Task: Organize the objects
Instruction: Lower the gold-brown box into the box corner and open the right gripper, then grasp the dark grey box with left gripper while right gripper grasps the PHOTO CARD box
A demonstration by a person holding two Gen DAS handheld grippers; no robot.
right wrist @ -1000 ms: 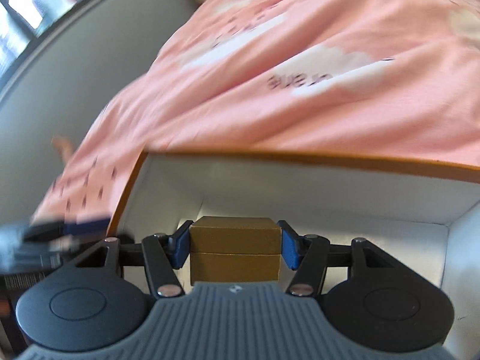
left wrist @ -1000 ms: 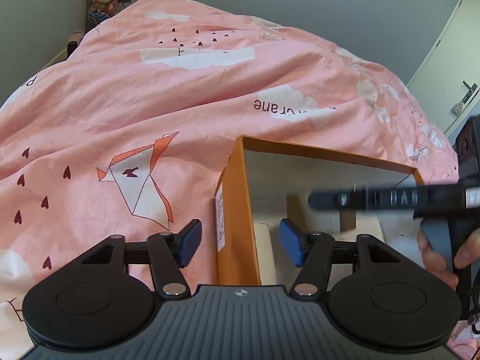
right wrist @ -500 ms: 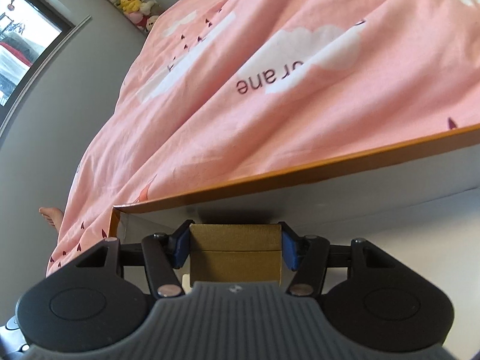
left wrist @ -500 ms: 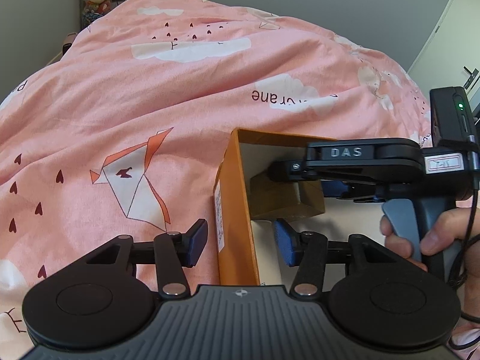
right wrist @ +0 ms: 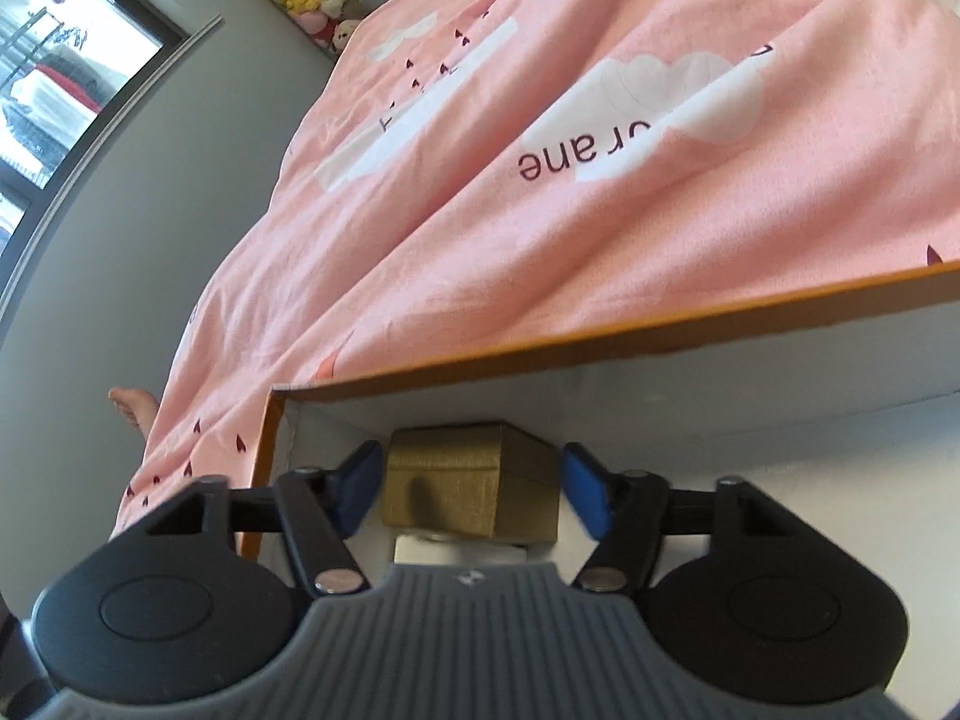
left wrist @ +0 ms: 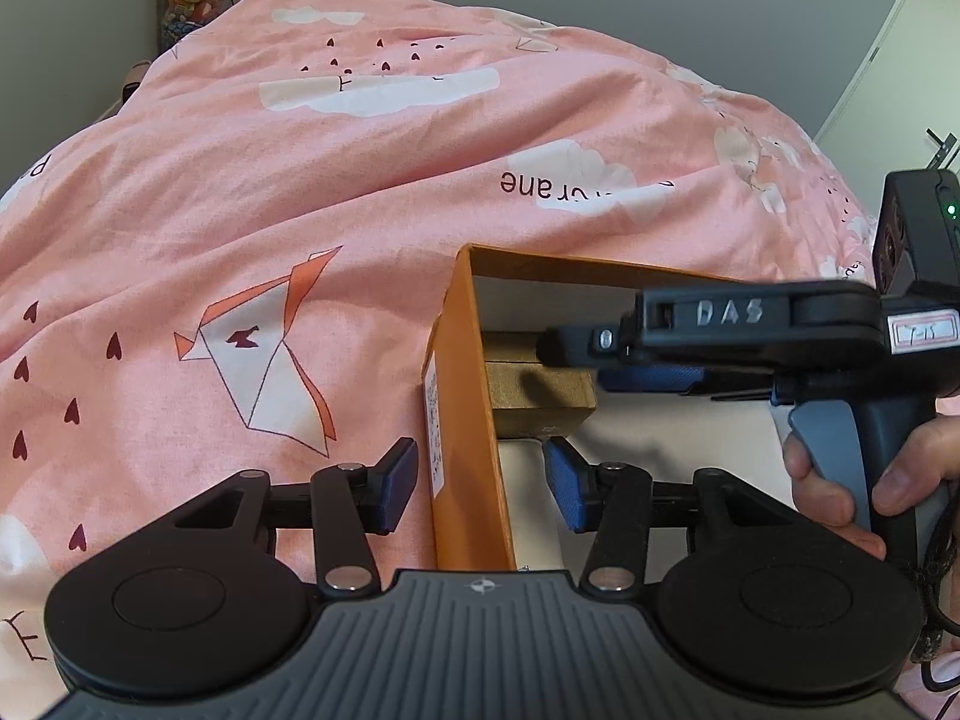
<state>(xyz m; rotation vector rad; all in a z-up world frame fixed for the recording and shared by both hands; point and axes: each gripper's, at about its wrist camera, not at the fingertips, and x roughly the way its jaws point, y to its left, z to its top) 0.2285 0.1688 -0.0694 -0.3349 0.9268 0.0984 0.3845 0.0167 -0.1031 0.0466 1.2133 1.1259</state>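
Left wrist view: the left gripper [left wrist: 477, 483] straddles the near side wall of the orange box [left wrist: 465, 420], 1 blue pad outside it and 1 inside, with a clear gap on both sides, so the jaws are spread and pinch nothing. That placement reads as bracing: the box sits on a soft pink duvet [left wrist: 270, 228] and could slide or tip while something is set into it. Across the box, the right gripper [left wrist: 606, 354] reaches in level from the right, held by the person's hand [left wrist: 840, 480]. The gold box [left wrist: 540, 390] lies inside the orange box, in the far corner against the side wall.

Right wrist view: the right gripper [right wrist: 474, 492] points into that corner. Its 2 blue pads stand apart from the gold box [right wrist: 468, 492], with white interior visible on each side, so the jaws are parted and hold nothing. The gold box rests partly over a pale object [right wrist: 459, 549] beneath it; what that is cannot be told. Tucked against the walls of the orange box [right wrist: 600, 351], the gold box takes little room, which suits packing more in. Judged from this, the placing step is done and a straight pull back would clear it.
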